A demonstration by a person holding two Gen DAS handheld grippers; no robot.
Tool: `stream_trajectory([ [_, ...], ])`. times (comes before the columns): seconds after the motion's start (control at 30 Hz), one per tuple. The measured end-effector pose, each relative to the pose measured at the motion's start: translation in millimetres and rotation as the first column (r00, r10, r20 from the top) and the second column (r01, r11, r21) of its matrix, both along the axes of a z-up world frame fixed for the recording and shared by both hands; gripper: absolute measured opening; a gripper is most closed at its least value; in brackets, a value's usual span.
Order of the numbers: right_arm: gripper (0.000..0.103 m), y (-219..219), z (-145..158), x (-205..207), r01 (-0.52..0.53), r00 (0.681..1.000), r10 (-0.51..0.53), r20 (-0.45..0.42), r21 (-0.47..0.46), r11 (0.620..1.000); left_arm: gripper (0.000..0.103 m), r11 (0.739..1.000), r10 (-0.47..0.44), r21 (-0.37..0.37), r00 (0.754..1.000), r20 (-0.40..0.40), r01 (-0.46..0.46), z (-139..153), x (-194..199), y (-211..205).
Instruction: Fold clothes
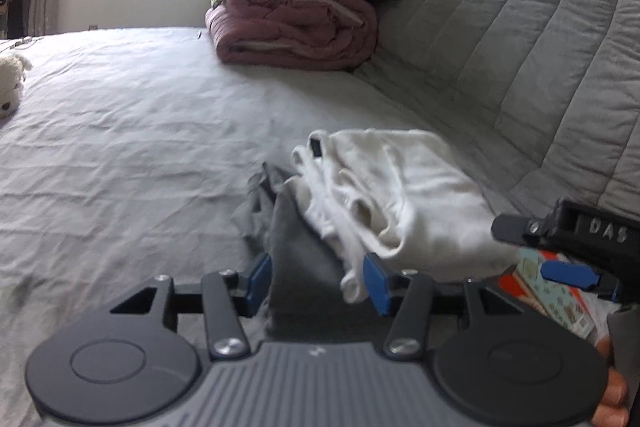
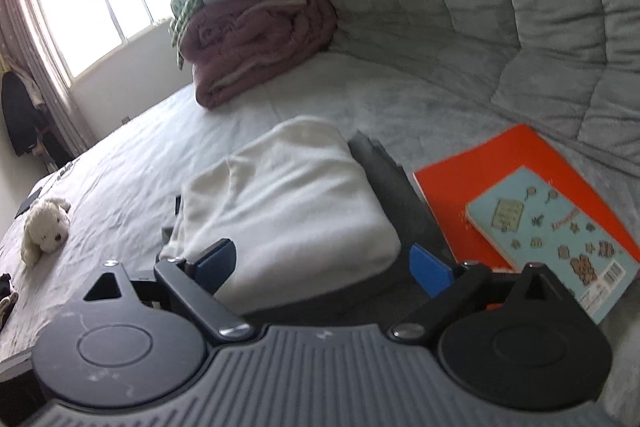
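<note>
A folded white garment (image 1: 404,195) lies on top of a folded dark grey garment (image 1: 296,251) on the bed. In the right wrist view the white garment (image 2: 288,203) covers most of the grey one (image 2: 396,183). My left gripper (image 1: 318,281) is open, its blue pads either side of the grey garment's near edge. My right gripper (image 2: 324,263) is open, its pads flanking the stack's near edge; it also shows in the left wrist view (image 1: 560,255) at the right.
An orange book (image 2: 496,163) with a light blue book (image 2: 560,235) on it lies right of the stack. A rolled maroon quilt (image 1: 296,23) with pillows sits at the back. A white plush dog (image 2: 44,231) lies at the left. A grey padded headboard (image 1: 520,27) runs along the right.
</note>
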State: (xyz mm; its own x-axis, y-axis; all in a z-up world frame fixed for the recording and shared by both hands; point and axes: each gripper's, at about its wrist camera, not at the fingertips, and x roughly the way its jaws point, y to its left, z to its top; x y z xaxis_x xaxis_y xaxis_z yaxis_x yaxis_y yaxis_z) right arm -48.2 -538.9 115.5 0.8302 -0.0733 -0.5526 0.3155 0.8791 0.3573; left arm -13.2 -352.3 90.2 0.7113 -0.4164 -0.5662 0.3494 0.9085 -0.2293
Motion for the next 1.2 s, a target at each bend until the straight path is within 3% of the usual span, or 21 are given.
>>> stream_trajectory([
  [0.17, 0.096, -4, 1, -8, -0.001, 1.000, 0.001, -0.001, 0.050, 0.999, 0.059, 0.999, 0.005, 0.033, 0.998, -0.057, -0.003, -8, -3, 7],
  [0.27, 0.103, 2, -3, -5, -0.031, 0.996, 0.033, -0.082, 0.017, 0.999, 0.065, 0.998, -0.003, 0.055, 0.995, -0.096, 0.008, -15, -6, 8],
  [0.43, 0.103, 11, -19, 4, -0.081, 0.978, 0.080, -0.192, 0.004, 0.997, 0.070, 0.996, -0.014, 0.083, 0.990, -0.142, 0.026, -27, -9, 5],
  [1.2, 0.103, 27, -35, 18, -0.117, 0.947, 0.079, -0.312, -0.105, 0.988, 0.089, 0.983, 0.033, 0.185, 0.994, -0.105, -0.013, -26, -8, 2],
])
